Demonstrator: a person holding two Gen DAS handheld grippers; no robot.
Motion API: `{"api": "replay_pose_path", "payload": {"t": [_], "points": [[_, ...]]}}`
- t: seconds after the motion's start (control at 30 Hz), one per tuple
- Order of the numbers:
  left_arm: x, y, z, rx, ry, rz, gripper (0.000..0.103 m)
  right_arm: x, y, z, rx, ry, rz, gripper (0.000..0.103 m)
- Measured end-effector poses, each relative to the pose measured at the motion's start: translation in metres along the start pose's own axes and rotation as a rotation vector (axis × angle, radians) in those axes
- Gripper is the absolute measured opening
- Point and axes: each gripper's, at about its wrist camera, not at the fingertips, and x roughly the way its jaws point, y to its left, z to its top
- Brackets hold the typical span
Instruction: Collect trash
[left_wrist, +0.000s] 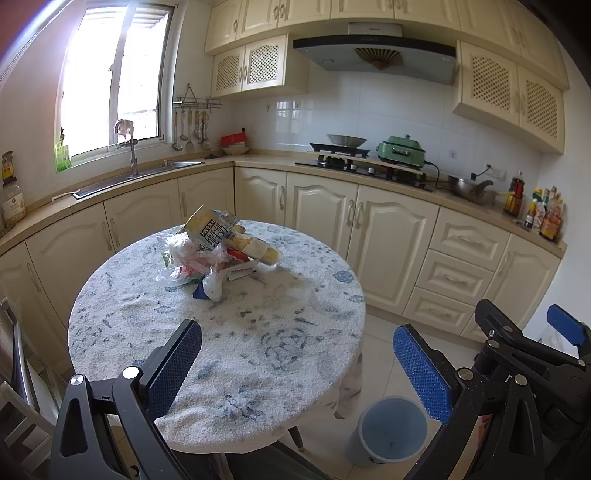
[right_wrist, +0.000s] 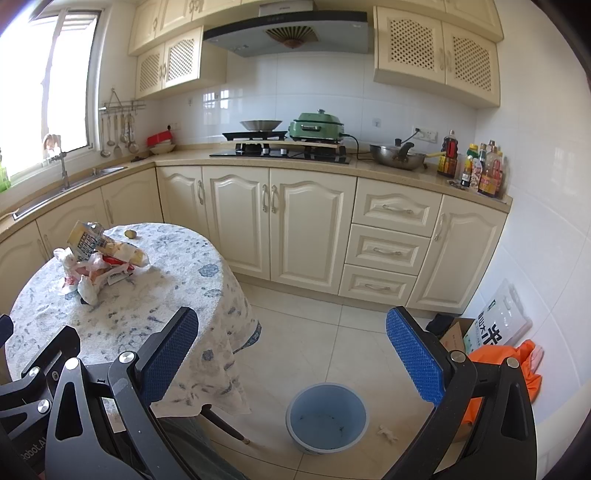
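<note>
Trash pile (left_wrist: 214, 251): crumpled plastic bags, yellow-blue carton leaning far-left, long axis tilted. Both the left hand-held gripper (left_wrist: 297, 363) and the right hand-held gripper (right_wrist: 291, 356) are spread, empty.

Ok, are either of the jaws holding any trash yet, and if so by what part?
Nothing is held. The left gripper and right gripper both stand open and empty; the trash pile sits untouched on the table.
</note>
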Motion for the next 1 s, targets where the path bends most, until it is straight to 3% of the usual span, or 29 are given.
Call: {"api": "replay_pose_path", "payload": {"t": [1.0], "points": [[0.019,0.008,0.010,-0.003,0.039,-0.014,0.102,0.017,0.010,0.007,-0.003,0.049,0.016,0.103]]}}
